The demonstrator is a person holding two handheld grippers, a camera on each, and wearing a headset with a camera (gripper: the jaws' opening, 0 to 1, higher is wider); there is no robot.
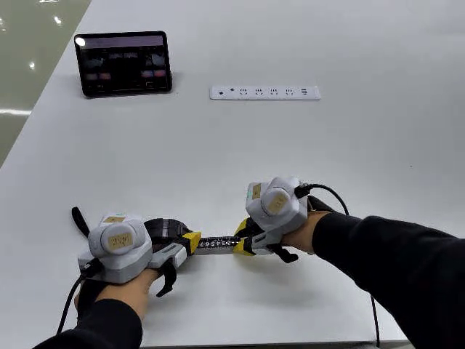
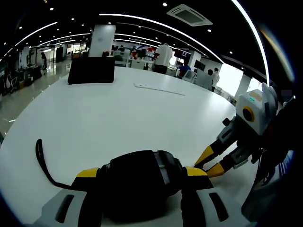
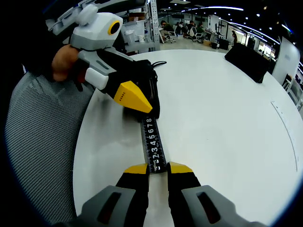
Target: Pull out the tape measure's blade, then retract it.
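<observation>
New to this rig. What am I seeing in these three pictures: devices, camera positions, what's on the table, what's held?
No robot: a person holds a grey two-jaw gripper with yellow tips in each hand. The head view comes from a headset camera looking down; the two round views come from a camera on each gripper. The left gripper is shut on the black tape measure case. The right gripper pinches the end of its numbered blade, pulled out a short way. Also on the white table: a dark tablet and a white power strip.
</observation>
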